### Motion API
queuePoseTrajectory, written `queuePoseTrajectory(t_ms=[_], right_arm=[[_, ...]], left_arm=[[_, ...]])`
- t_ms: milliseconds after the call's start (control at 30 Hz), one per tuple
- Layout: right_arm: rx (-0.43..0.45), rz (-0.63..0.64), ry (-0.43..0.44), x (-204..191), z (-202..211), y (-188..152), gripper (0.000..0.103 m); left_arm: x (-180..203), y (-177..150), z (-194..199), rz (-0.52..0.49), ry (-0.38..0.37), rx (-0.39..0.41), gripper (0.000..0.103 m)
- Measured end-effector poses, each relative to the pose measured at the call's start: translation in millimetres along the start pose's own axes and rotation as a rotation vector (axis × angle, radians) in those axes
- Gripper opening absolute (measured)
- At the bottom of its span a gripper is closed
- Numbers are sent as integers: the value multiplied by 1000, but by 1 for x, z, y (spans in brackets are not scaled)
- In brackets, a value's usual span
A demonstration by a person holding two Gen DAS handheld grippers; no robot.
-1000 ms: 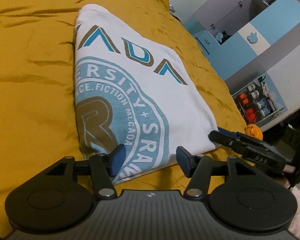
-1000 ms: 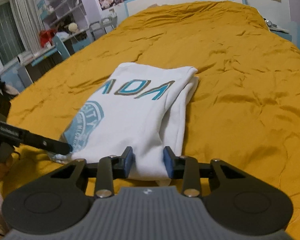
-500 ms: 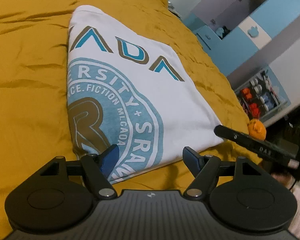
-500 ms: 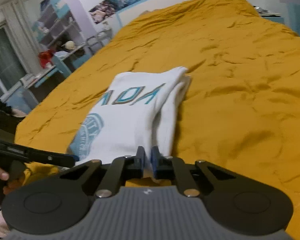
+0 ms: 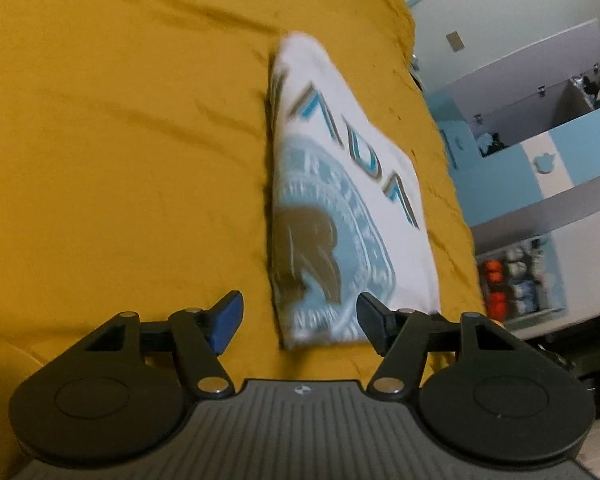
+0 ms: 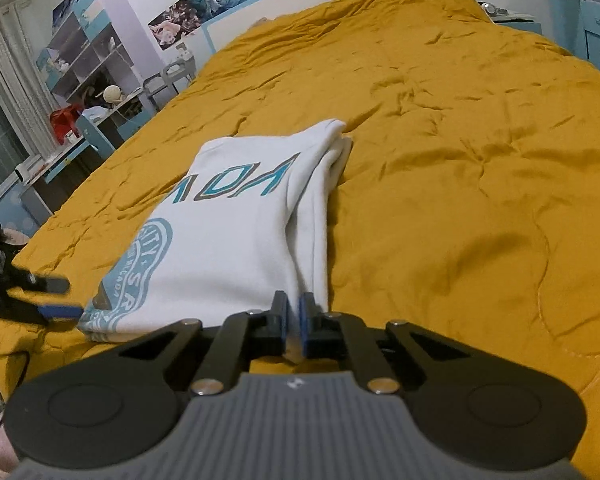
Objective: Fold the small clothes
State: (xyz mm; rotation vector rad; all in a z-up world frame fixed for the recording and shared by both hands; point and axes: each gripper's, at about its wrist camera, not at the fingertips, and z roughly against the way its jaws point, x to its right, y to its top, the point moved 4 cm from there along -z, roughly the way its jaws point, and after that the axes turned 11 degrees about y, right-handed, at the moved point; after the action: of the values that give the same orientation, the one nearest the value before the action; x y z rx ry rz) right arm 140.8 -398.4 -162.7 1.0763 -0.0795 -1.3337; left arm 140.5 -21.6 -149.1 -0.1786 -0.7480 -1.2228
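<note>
A folded white T-shirt (image 5: 340, 208) with a blue and brown round print lies on the mustard bedcover (image 5: 120, 140). In the left wrist view, which is blurred, my left gripper (image 5: 300, 318) has its jaws apart and closing. The shirt's near printed corner lies between them, and the pads do not press on it. In the right wrist view the T-shirt (image 6: 228, 232) shows its stacked folded layers along its right side. My right gripper (image 6: 295, 312) is shut on the white near edge there. The left gripper (image 6: 58, 297) shows at the shirt's near left corner.
The bedcover (image 6: 460, 160) stretches wide and wrinkled to the right and far side of the shirt. Blue and white cabinets (image 5: 540, 160) and a shelf with orange items (image 5: 496, 280) stand beside the bed. A desk and shelves (image 6: 80, 120) are on the other side.
My right gripper has closed on the shirt's near edge. The left gripper has swung and rolled, so the shirt now sits right of centre in its view.
</note>
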Motion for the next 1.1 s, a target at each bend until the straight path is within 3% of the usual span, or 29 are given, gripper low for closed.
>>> queuePoseTrajectory(t_ms=[133, 267, 300, 333, 400, 500, 733, 833, 1000, 1100], right_arm=[[-10, 5, -10, -1, 1, 1, 0], [-14, 2, -10, -1, -1, 2, 0], [-14, -4, -9, 0, -1, 2, 0], [-12, -10, -7, 1, -1, 2, 0], [-8, -19, -7, 1, -1, 2, 0], [-6, -18, -5, 0, 1, 1, 1], [-2, -44, 10, 5, 2, 0, 1], [2, -41, 8, 4, 3, 0, 1], [30, -2, -34, -11, 23, 15, 0], [-6, 35, -116, -3, 25, 13, 0]], left_arm=[[7, -6, 3, -42, -22, 17, 73], [26, -21, 20, -291, 64, 78, 73], [29, -26, 18, -356, 90, 81, 59], [31, -30, 16, -408, 118, 88, 38], [34, -33, 8, -488, 190, 91, 23], [31, -35, 9, -500, 173, 111, 16], [36, -35, 3, -483, 180, 137, 15], [37, -35, 6, -470, 182, 179, 5], [52, -40, 19, -557, 276, 236, 1], [44, -40, 13, -515, 303, 197, 1]])
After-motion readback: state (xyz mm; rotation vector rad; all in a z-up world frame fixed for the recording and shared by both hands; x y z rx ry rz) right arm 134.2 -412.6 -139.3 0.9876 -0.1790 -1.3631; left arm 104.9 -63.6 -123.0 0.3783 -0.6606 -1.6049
